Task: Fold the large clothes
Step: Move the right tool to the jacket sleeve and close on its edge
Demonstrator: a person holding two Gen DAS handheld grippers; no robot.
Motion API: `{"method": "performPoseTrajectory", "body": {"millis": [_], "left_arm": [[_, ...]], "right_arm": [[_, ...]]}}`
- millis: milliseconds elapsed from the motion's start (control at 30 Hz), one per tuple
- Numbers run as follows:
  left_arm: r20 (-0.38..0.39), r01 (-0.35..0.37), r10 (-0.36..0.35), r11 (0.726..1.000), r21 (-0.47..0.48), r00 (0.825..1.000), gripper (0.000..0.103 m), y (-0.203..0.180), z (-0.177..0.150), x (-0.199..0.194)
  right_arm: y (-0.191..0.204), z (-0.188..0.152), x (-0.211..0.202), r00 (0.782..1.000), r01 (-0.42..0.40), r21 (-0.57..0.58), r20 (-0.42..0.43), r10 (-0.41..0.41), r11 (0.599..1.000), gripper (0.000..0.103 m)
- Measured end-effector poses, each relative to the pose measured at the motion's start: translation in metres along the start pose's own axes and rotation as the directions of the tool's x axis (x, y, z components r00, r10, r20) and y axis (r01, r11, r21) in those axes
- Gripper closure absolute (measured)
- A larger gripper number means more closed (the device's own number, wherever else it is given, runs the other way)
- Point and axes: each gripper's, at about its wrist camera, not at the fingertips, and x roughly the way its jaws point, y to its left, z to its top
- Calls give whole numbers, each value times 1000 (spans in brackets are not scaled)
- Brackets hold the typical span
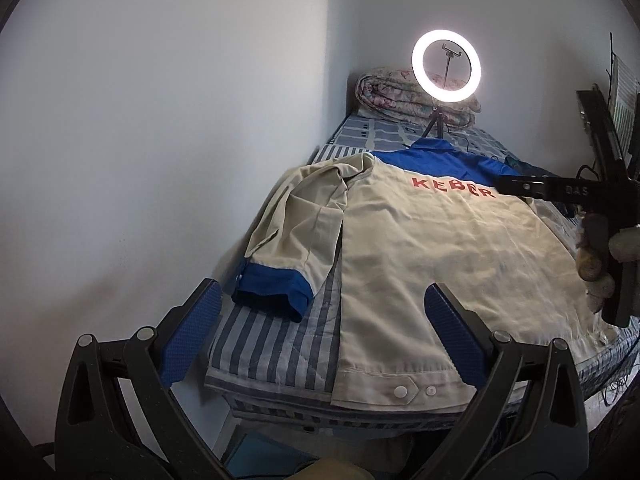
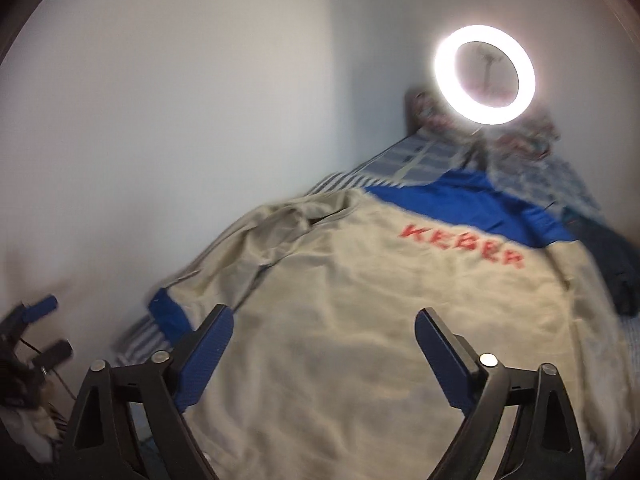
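- Beige jacket lies back-up and flat on the striped bed; red lettering across the shoulders, blue yoke towards the lit ring light
- Left sleeve is folded alongside the body, blue cuff nearest
- Left gripper hangs over the hem corner, jaws spread, nothing between them
- Right gripper is above the jacket's back, jaws wide, gripping nothing
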Motion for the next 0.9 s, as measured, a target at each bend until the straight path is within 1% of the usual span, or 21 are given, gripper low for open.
{"method": "performPoseTrajectory", "body": {"millis": [67, 167, 200, 300, 400, 500, 567, 600, 633, 767, 900], "left_arm": [[-18, 16, -16, 1000, -2, 1000, 8, 3, -4, 4], [-31, 34, -35, 999, -32, 999, 9, 11, -8, 9], [-33, 39, -40, 998, -43, 999, 11, 13, -8, 10], [-37, 43, -45, 997, -62, 998, 17, 19, -9, 12], [-36, 52, -55, 997, -63, 998, 17, 22, -10, 11], [-32, 45, -47, 997, -59, 998, 17, 24, -12, 11], [-32, 36, -38, 998, -58, 999, 17, 25, -13, 11], [-33, 37, -39, 998, -58, 999, 17, 26, -13, 11], [-34, 42, -44, 997, -59, 998, 17, 26, -13, 10], [-50, 44, -47, 997, -71, 998, 17, 31, -15, 12], [-61, 64, -71, 992, -113, 996, 17, 39, -15, 12]], "right_arm": [[12, 0, 24, 996, -66, 18, -51, 67, 998, 21], [32, -4, 60, 982, -142, 31, -124, 144, 989, 23], [38, -5, 70, 975, -163, 36, -145, 166, 986, 24], [50, -9, 103, 948, -228, 94, -206, 243, 969, 26], [54, -12, 136, 920, -266, 194, -240, 308, 944, 30], [57, -14, 163, 905, -271, 257, -259, 336, 928, 32], [63, -17, 181, 899, -265, 256, -284, 335, 929, 42], [67, -18, 189, 895, -261, 252, -298, 331, 932, 43], [71, -20, 195, 889, -265, 254, -309, 337, 930, 44], [79, -31, 222, 852, -294, 307, -345, 394, 905, 45], [75, -38, 239, 835, -280, 377, -357, 418, 883, 45]]}}
